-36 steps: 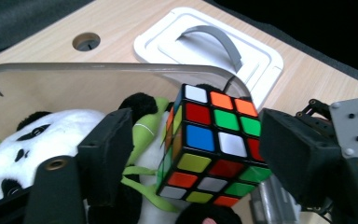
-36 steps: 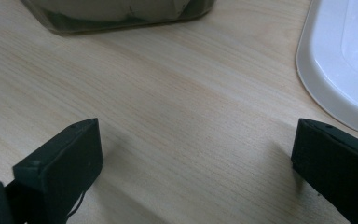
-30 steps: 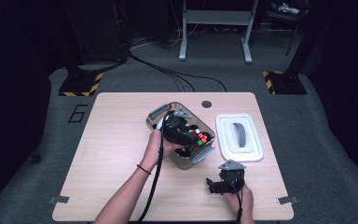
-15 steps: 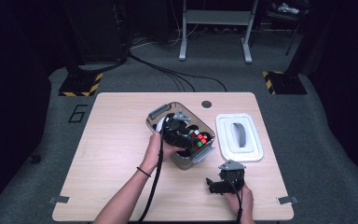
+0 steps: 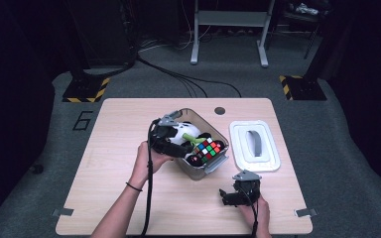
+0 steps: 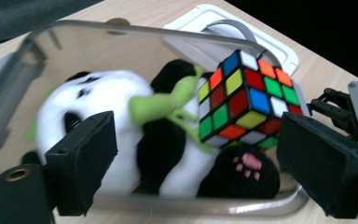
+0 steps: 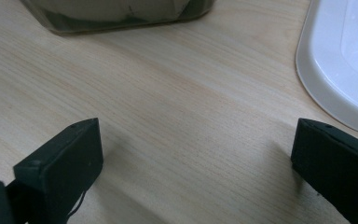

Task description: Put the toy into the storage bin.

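A clear plastic bin stands mid-table. Inside it lie a black-and-white panda plush and a coloured puzzle cube. My left gripper hovers at the bin's left rim, pointing in. Its jaws have just been opening and stand wide, gripping nothing. In the left gripper view the cube rests on the panda, beyond the open left gripper. My right gripper rests on the table in front of the bin. The right gripper is open over bare wood.
The bin's white lid lies flat to the right of the bin, and its edge shows in the right gripper view. A wooden table has free room on its left half. Dark floor with cables lies beyond.
My left gripper has pulled back to the left from over the bin's contents and its jaws have widened. The cube stays in the bin. The right gripper has not moved.
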Demonstrator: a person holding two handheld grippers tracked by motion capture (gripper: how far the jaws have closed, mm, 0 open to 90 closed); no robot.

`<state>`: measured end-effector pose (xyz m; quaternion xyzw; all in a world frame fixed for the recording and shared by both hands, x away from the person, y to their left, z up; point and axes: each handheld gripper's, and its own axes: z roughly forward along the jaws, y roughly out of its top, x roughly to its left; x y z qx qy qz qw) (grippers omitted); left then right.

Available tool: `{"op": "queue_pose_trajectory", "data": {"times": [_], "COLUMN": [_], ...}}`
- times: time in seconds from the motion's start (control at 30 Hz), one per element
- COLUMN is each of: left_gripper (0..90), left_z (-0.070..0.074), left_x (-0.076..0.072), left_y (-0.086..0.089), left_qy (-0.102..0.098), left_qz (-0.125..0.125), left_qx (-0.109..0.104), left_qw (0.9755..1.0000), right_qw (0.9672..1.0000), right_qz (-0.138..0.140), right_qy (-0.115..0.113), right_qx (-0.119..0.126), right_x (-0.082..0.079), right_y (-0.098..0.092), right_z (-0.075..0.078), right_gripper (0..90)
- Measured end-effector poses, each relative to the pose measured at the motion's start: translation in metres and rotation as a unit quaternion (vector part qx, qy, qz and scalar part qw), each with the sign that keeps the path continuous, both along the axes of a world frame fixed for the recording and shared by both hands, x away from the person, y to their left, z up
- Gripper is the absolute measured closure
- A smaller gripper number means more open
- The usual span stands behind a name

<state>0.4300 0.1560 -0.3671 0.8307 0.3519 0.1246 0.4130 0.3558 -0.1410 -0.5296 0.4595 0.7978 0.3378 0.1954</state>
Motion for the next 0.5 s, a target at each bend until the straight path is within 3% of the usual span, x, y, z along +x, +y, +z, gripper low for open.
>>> {"op": "queue_pose_trajectory", "data": {"times": [0.2, 0.5], "left_gripper": [8.4, 3.8], "left_z": [-0.002, -0.031], "left_x": [-0.014, -0.020], "left_y": [0.028, 0.066], "left_qy": [-0.014, 0.004], "left_qz": [0.023, 0.073], "left_qx": [0.005, 0.018], "left_qw": [0.9996, 0.9971], "right_qw": [1.0000, 1.0000], "right_qz": [0.001, 0.004], "right_qy": [0.000, 0.000], "right_qx": [-0.001, -0.001], "right_x": [0.000, 0.000], "right_y": [0.000, 0.000], "right_z": [0.000, 0.000], "right_gripper": [1.4, 1.4]}}
